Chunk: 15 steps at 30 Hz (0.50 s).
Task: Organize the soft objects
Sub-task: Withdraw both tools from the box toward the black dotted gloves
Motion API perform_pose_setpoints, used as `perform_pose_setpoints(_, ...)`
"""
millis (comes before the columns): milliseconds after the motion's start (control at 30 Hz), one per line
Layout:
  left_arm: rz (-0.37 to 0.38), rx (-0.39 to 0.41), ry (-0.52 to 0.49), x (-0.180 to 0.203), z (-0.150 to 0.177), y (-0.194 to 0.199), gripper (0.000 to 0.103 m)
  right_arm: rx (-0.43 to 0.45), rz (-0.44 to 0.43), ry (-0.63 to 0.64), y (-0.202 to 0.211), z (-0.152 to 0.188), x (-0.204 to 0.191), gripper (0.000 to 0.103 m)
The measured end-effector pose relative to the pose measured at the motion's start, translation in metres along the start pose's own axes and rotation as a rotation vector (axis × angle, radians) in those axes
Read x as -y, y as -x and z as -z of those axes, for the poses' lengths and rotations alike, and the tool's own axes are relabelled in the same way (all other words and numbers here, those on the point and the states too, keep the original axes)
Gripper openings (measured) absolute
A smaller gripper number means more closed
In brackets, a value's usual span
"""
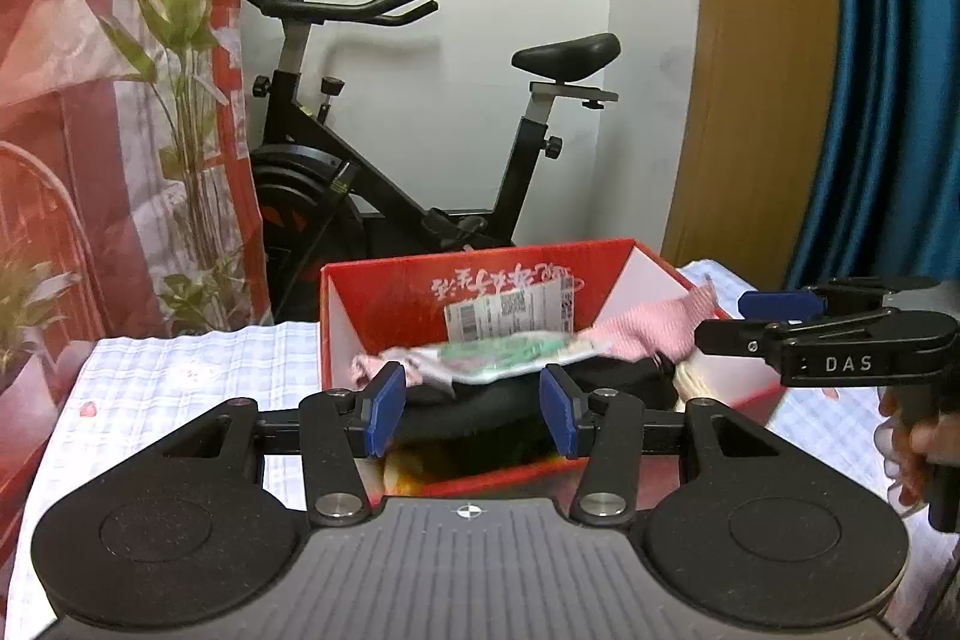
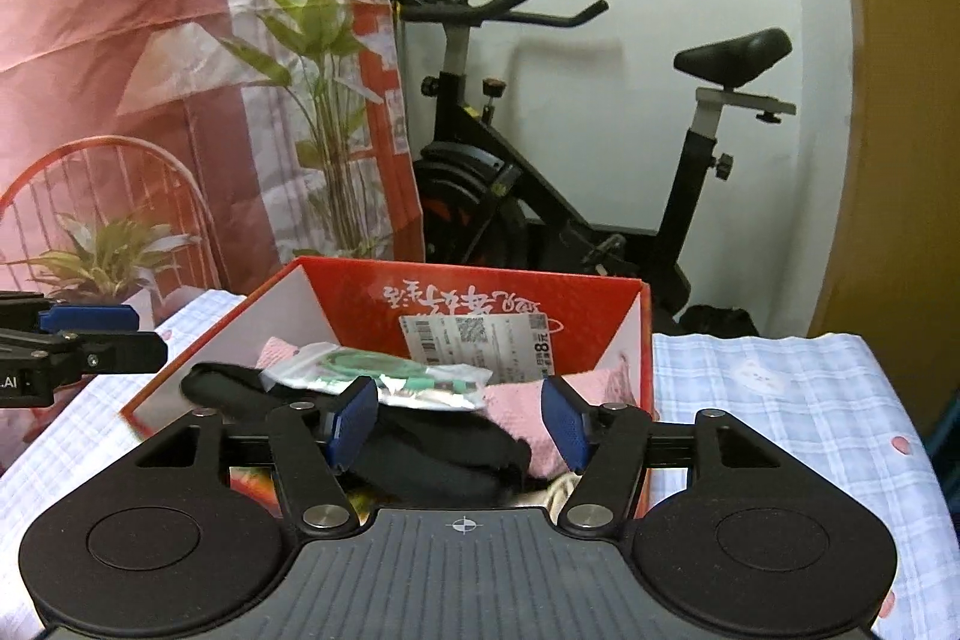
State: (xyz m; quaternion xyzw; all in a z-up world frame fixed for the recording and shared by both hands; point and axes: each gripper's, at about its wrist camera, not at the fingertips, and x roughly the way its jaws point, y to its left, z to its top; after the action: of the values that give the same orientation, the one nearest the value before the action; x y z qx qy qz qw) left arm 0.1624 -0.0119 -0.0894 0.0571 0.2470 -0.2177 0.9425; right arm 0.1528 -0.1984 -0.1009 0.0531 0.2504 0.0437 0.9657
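My left gripper (image 1: 468,415) and right gripper (image 2: 459,421) both hang about half open at lower centre, gripping nothing. The clear packet (image 2: 384,379) lies on the pink cloth (image 2: 528,418) and black cloth (image 2: 444,454) inside the red box (image 2: 468,292), mid-frame.

The box (image 2: 480,301) sits on the desk (image 2: 780,400), open at the top. Inside, a dark bundle (image 2: 444,454) lies low, a plastic packet (image 2: 384,379) rests on top of it, and a towel (image 2: 528,418) lies to the packet's right. Both claws are in front of the box, the left claw (image 1: 471,415) left of the right claw (image 2: 459,421). Behind the desk stands an exercise bike (image 2: 570,172), with a plant (image 2: 318,58) to its left.
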Motion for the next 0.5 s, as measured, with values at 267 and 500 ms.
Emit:
perform_pose_setpoints(267,-0.022,-0.035,0.022,0.004,0.042,0.039,0.052,-0.001,-0.035,0.008,0.042,0.039,-0.014,0.058)
perform_pose_setpoints(500,-0.034,-0.098,0.078,-0.002,0.081,0.055,0.052,-0.049,-0.062,-0.002,0.063,0.086,-0.032,0.058)
